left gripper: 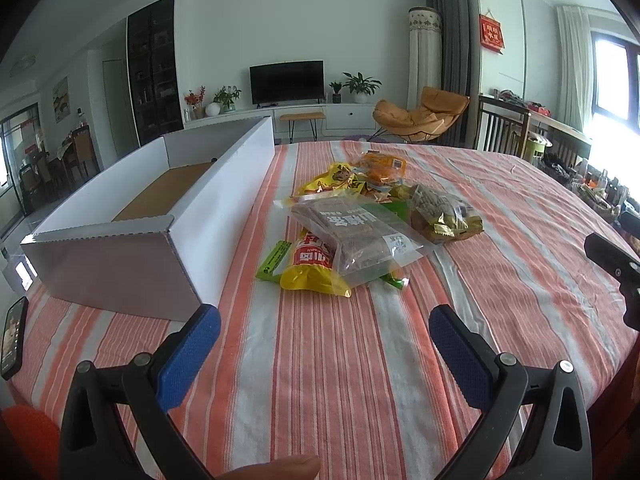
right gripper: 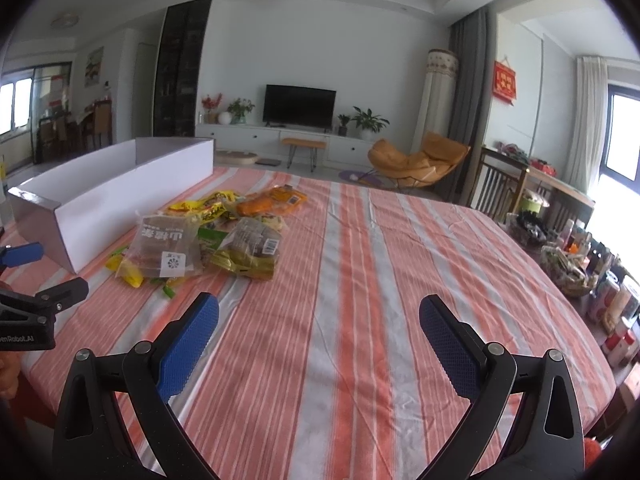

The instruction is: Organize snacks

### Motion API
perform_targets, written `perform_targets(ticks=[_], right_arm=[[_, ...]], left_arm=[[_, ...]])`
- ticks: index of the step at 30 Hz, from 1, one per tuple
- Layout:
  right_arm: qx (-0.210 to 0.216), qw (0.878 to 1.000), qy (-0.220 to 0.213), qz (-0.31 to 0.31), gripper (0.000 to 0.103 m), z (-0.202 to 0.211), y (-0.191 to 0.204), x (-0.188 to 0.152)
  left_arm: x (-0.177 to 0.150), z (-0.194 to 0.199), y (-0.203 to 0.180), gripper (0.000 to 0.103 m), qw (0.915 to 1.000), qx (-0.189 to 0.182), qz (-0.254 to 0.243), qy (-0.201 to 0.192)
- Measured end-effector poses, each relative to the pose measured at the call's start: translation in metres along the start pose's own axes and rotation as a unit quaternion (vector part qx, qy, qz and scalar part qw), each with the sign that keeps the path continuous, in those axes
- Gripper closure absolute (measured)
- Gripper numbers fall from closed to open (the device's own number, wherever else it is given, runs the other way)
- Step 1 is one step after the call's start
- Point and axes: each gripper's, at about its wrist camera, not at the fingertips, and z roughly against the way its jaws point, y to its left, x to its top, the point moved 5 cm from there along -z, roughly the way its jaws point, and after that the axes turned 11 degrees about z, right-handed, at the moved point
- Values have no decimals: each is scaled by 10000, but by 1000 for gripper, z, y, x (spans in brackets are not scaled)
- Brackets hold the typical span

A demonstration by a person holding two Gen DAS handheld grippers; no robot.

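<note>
A pile of snack bags point(left gripper: 372, 216) lies mid-table on the striped cloth; a clear bag of brown slabs point(left gripper: 356, 240) is on top, over a red-and-yellow bag point(left gripper: 312, 268), with a gold-trimmed bag point(left gripper: 444, 212) and an orange pack point(left gripper: 384, 166) behind. In the right wrist view the same pile point(right gripper: 208, 236) sits front left. A long white cardboard box point(left gripper: 208, 216), open-topped and with nothing inside, stands left of the pile. My left gripper point(left gripper: 324, 336) is open, short of the pile. My right gripper point(right gripper: 318, 320) is open over bare cloth, right of the pile.
A phone point(left gripper: 14, 336) lies at the table's left edge. Baskets and jars point(right gripper: 576, 264) crowd the right side beyond the table. The right gripper's black body point(left gripper: 612, 264) shows at the left view's right edge. Chairs, a TV and cabinets stand behind.
</note>
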Motion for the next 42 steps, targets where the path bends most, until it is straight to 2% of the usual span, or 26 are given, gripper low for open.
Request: perform_targets(ticks=[42], right_arm=[[29,9999,96,-28,2,-8,-2,-7]], left_arm=[[-8,-7,-4,0,9999,23,-88,108]])
